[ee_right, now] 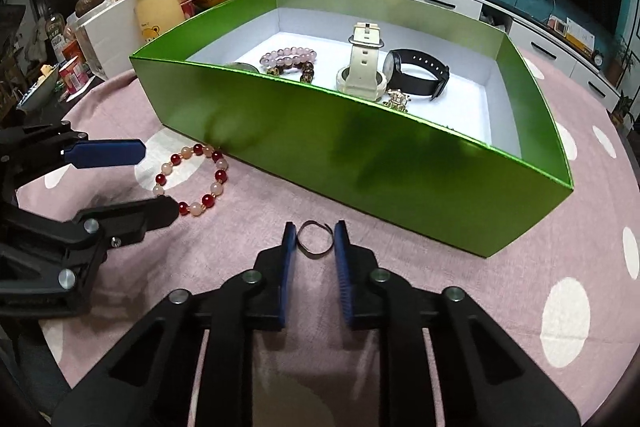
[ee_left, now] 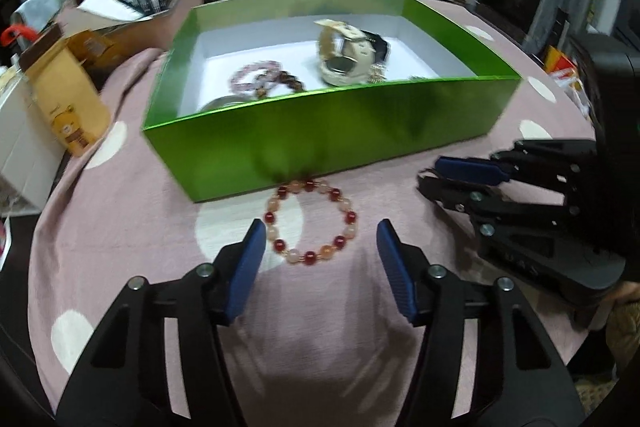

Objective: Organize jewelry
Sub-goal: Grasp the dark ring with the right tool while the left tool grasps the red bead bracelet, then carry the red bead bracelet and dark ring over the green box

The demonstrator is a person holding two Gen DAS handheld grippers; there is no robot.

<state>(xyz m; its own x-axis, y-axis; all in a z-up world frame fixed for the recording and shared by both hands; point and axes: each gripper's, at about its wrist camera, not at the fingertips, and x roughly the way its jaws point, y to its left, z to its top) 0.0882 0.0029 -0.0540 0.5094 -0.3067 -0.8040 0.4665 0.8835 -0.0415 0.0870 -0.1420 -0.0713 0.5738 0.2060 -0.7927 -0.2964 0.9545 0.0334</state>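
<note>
No lettering is legible; print on the yellow bear canister (ee_right: 157,11) is too blurred.

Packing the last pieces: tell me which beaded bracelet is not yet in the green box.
The red and peach beaded bracelet: it lies on the pink tablecloth outside the box's front wall; the pale pink and brown ones lie inside.

Two watches are counted in the one green box (ee_right: 400,163): a cream watch (ee_right: 362,67) and a black watch (ee_right: 416,73). Three bead bracelets are seen: a pink bracelet (ee_right: 288,57) and a brown bracelet (ee_right: 296,71) inside, a red-and-peach bracelet (ee_right: 192,181) on the table (ee_right: 520,307). One ring (ee_right: 316,239) is counted.
</note>
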